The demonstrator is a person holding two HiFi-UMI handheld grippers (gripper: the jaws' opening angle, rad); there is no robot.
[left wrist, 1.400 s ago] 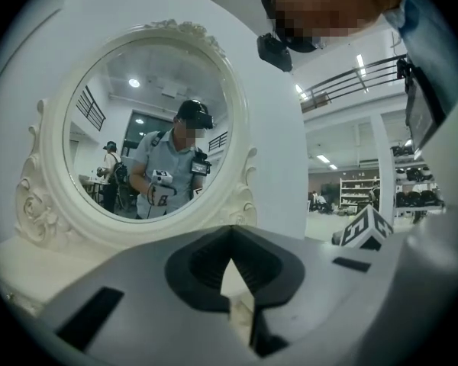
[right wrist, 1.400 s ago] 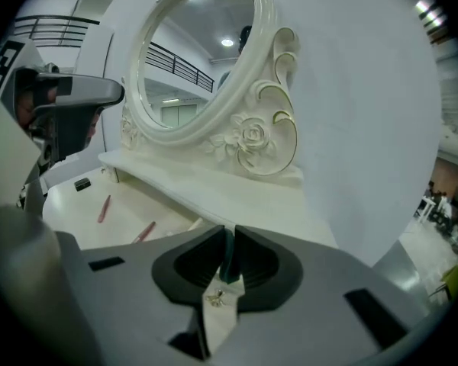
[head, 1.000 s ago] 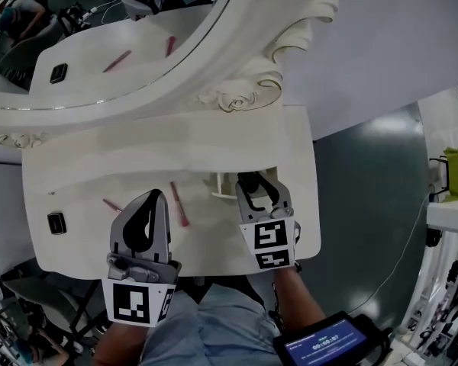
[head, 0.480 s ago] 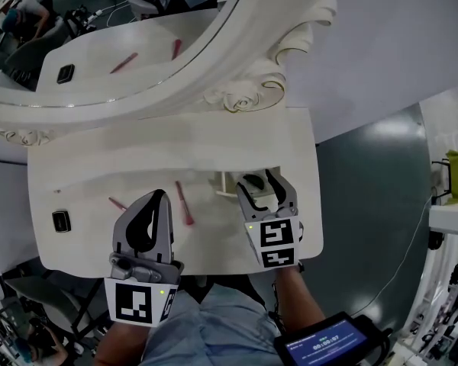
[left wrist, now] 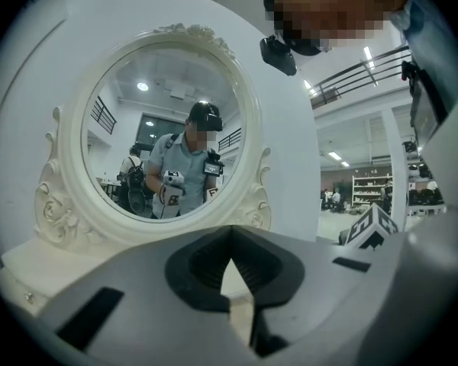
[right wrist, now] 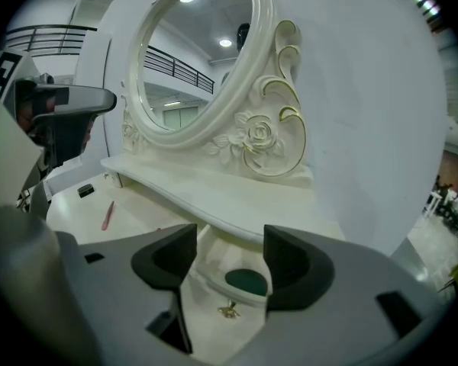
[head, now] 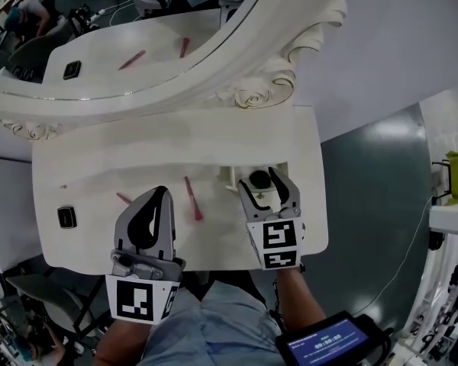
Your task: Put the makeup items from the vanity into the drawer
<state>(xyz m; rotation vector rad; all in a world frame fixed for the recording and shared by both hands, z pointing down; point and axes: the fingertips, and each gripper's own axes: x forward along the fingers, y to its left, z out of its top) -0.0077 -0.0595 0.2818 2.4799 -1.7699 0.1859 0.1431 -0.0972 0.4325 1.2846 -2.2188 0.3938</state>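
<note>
The small white drawer [head: 227, 178] under the vanity's raised shelf stands open. A dark round makeup item [head: 257, 178] lies inside it, seen as a green disc [right wrist: 249, 282] in the right gripper view. My right gripper [head: 262, 186] hovers over the drawer. Its jaws have just been opening and stand wide apart, their pads clear of the item below. A pink pencil [head: 192, 198] lies on the tabletop between the grippers, a second pink one [head: 123, 198] beside my left gripper [head: 159, 195]. That gripper is shut and holds nothing. A small black case [head: 66, 217] sits far left.
The oval mirror [head: 137, 44] in its carved white frame leans over the back of the vanity [head: 99, 158]. A gold knob [right wrist: 229, 309] marks the drawer front. Grey floor lies to the right, and a phone [head: 332, 341] is strapped near my right arm.
My right gripper's jaws spread apart and the dark round item now lies loose in the drawer. The left gripper has kept still.
</note>
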